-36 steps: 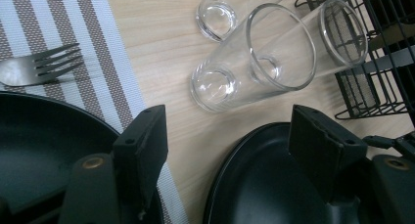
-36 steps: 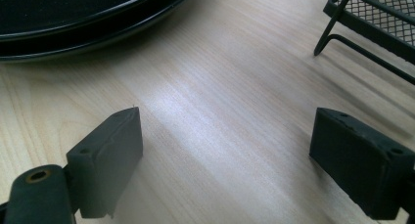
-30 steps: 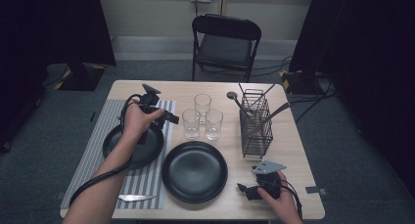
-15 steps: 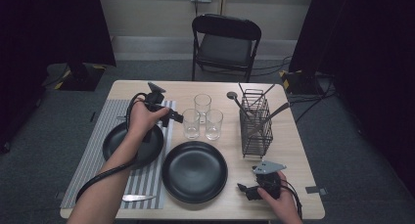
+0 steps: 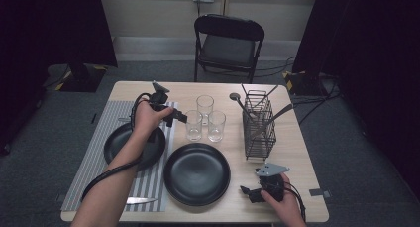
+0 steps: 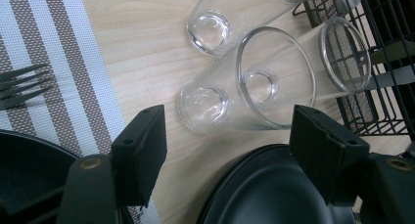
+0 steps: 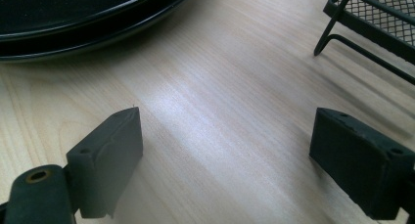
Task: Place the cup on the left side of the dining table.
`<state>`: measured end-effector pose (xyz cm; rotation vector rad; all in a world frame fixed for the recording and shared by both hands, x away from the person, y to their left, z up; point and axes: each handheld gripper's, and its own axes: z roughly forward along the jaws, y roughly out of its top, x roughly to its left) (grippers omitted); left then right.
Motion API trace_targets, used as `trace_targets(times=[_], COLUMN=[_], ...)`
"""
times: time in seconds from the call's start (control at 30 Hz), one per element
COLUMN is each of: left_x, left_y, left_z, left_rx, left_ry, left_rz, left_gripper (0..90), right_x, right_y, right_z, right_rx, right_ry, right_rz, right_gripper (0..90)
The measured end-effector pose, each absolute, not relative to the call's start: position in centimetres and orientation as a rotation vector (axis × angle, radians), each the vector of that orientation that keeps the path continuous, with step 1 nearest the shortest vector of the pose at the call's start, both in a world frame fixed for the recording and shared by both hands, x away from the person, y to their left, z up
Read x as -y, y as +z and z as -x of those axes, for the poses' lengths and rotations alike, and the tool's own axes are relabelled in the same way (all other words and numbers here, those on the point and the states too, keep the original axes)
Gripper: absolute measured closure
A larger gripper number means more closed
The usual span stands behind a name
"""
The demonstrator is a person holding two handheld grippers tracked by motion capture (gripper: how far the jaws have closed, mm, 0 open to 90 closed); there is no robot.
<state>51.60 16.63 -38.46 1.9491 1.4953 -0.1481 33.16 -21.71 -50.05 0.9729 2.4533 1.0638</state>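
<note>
Three clear glasses stand together mid-table: one at the back (image 5: 204, 107), one front left (image 5: 193, 126), one front right (image 5: 216, 126). My left gripper (image 5: 179, 118) hovers just left of the front left glass, jaws open and pointing at it. In the left gripper view the gripper (image 6: 227, 115) looks down on the glasses (image 6: 254, 87), which lie ahead of the jaws and untouched. My right gripper (image 5: 246, 192) rests low near the table's front right edge. In the right gripper view it (image 7: 225, 131) is open, with only bare wood between its pads.
Two black plates lie on the table, one at front centre (image 5: 197, 173) and one on the striped placemat (image 5: 89, 162) under my left forearm (image 5: 130, 148). A wire cutlery rack (image 5: 259, 127) holding utensils stands right of the glasses. A knife (image 5: 141, 200) and fork (image 6: 19, 84) lie on the mat.
My left hand has shifted a little to the right, bringing its gripper closer to the glasses. The right hand has stayed where it was.
</note>
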Motion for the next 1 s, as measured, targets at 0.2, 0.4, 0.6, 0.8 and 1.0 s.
trace_targets(times=[0.2,0.4,0.6,0.8,1.0], left_x=[-16.3,-16.0,-15.8,-15.6,-15.4], left_y=[-38.6,-38.7,-38.9,-39.3,-39.4], left_z=[-52.1,-52.5,-52.8,-53.1,-53.3], left_rx=[-1.503,-1.499,-1.514,-1.524,-1.516], left_ry=[-0.154,-0.151,-0.151,-0.149,-0.136], left_rz=[-1.939,-1.941,-1.933,-1.922,-1.929], left_gripper=[30.0,30.0,30.3,30.3,30.8], right_x=[21.7,21.7,21.7,21.7,21.7], right_y=[-50.0,-50.0,-50.0,-50.0,-50.0], right_z=[-33.2,-33.2,-33.2,-33.2,-33.2], right_rx=[-2.452,-2.452,-2.452,-2.452,-2.452], right_ry=[1.064,1.065,1.064,1.064,1.064], right_rz=[-0.975,-0.975,-0.975,-0.974,-0.975], right_gripper=[11.5,11.5,11.5,11.5,11.5])
